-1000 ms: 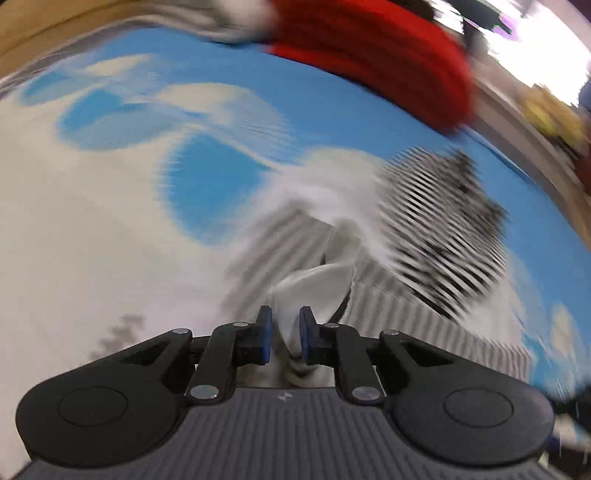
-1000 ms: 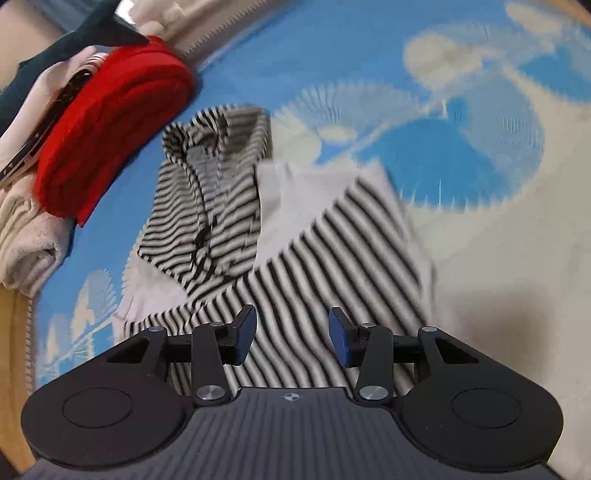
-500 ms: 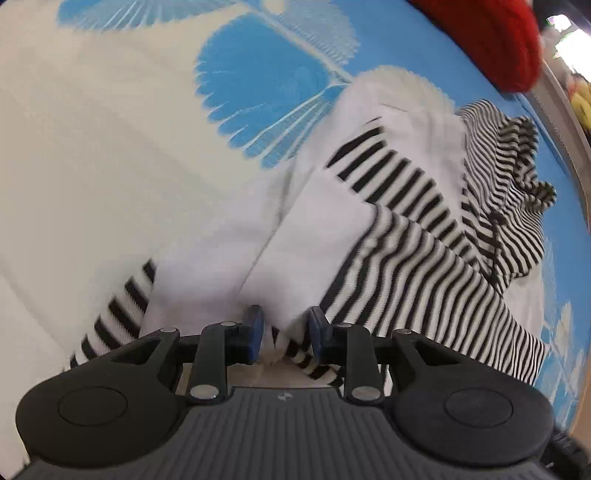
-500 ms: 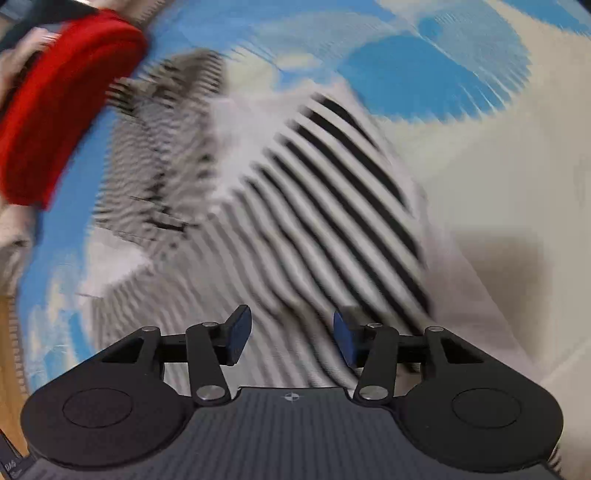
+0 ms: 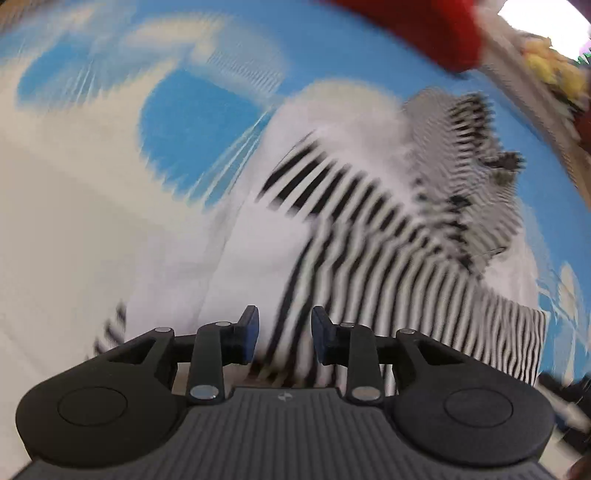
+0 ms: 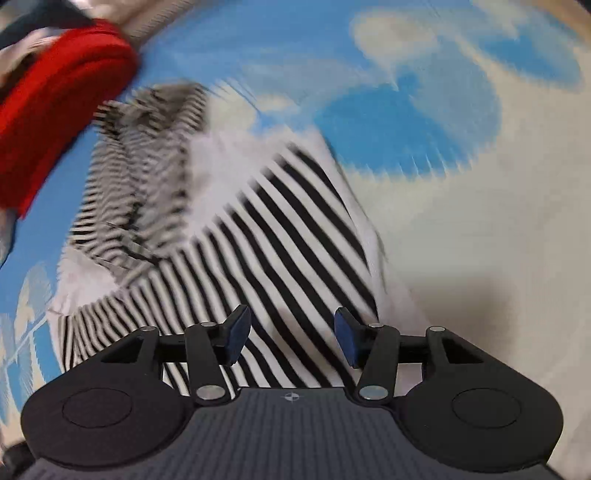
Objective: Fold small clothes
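Note:
A small black-and-white striped hooded top [image 5: 369, 236] lies partly folded on a blue and cream patterned cloth [image 5: 92, 177]. Its hood [image 5: 472, 140] points away, toward the back. My left gripper [image 5: 284, 338] is open and empty, just above the top's near edge. The same top shows in the right wrist view [image 6: 266, 236], hood [image 6: 155, 129] at upper left. My right gripper [image 6: 291, 339] is open and empty, over the top's near striped edge. Both views are blurred by motion.
A folded red garment [image 6: 55, 110] lies at the back beside the hood, also in the left wrist view [image 5: 424, 29]. Pale folded clothes [image 6: 7, 77] sit behind it. The patterned cloth [image 6: 461, 221] stretches to the right of the top.
My left gripper has let go of the white fabric it held and opened. It has pulled back slightly. The folded flap now lies on the top. My right gripper stayed open.

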{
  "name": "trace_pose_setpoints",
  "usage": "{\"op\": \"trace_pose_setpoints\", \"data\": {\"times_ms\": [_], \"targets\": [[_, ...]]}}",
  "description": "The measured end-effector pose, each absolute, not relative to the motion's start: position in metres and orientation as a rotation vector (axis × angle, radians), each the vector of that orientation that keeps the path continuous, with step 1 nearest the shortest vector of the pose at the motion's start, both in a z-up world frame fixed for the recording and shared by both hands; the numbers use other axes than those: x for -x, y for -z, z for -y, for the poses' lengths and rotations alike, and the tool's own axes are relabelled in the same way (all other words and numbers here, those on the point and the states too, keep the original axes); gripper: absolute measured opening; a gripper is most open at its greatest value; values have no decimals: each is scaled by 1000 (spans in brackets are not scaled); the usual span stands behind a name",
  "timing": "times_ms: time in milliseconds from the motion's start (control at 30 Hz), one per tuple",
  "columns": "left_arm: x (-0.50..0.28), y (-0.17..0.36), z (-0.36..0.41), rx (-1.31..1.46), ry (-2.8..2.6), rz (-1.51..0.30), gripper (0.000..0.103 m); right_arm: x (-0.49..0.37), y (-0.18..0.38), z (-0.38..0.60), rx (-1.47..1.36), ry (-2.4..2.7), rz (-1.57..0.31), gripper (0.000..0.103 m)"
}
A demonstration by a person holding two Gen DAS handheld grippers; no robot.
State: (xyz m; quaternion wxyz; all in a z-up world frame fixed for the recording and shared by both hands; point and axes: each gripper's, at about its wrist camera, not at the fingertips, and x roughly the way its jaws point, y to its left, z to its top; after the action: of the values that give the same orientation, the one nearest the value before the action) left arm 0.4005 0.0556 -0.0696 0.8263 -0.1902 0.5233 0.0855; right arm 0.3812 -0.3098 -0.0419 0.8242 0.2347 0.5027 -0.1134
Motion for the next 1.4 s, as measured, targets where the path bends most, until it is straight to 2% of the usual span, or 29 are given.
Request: {"op": "trace_pose_setpoints", "data": {"times_ms": [233, 533, 567, 633, 733, 1033, 1333, 1367, 1400], "targets": [[-407, 45, -31, 274, -84, -992, 35, -385, -1, 306, -147, 211, -907, 57], [-418, 26, -13, 145, 9, -855, 35, -383, 1, 325, -89, 178, -949, 58], [-418, 24, -11, 135, 6, -843, 33, -383, 0, 326, -90, 177, -952, 58], [-418, 19, -12, 151, -10, -829, 16, -384, -1, 328, -97, 171, -953, 58], [-430, 14, -14, 202, -10, -826, 7, -384, -4, 325, -91, 120, -960, 64], [-576, 12, 7, 210, -19, -816, 7, -382, -4, 322, 21, 76, -964, 64], [-729, 58, 17, 375, -61, -879, 8, -390, 0, 339, 0, 117, -975, 64], [-740, 63, 18, 393, -64, -875, 12, -390, 1, 340, -1, 117, -978, 64], [-751, 68, 18, 401, -64, -883, 24, -391, 1, 340, -1, 119, -981, 64]]}}
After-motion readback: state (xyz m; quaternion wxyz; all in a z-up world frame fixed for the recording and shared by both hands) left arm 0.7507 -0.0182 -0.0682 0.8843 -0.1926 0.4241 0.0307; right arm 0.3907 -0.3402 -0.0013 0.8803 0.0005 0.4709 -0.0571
